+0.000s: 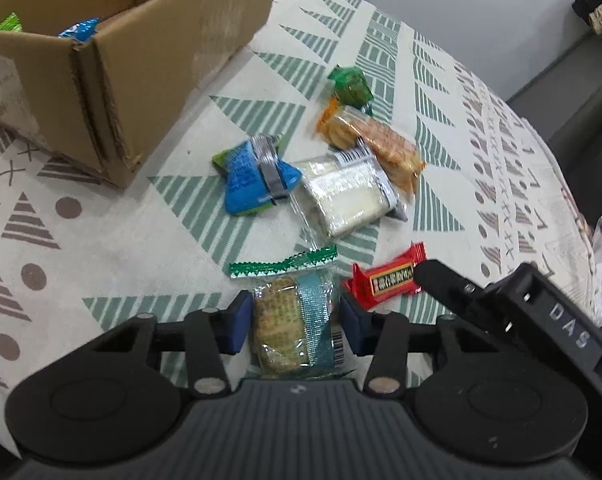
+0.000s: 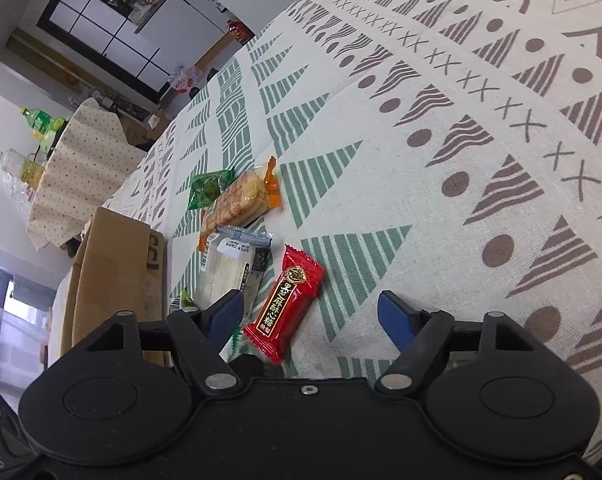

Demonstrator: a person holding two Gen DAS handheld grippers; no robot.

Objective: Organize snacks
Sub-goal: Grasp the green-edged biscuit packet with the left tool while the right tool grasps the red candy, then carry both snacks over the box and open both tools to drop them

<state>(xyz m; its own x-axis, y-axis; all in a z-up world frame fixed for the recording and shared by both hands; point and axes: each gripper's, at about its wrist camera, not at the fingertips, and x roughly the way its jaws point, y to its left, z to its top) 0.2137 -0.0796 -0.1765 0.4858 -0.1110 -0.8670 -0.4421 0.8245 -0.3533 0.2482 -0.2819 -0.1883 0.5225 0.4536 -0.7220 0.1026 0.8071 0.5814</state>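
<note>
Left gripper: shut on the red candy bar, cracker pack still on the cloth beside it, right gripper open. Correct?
Swapped. The left wrist view shows the left gripper shut on the cracker pack; the red candy bar lies on the tablecloth beside it. The right gripper is indeed open.

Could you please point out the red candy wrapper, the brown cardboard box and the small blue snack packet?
Red candy wrapper (image 2: pixel 286 305), right wrist view, label centre.
Brown cardboard box (image 1: pixel 149 60), left wrist view, side wall.
Blue snack packet (image 1: pixel 247 178), left wrist view, front face.
</note>
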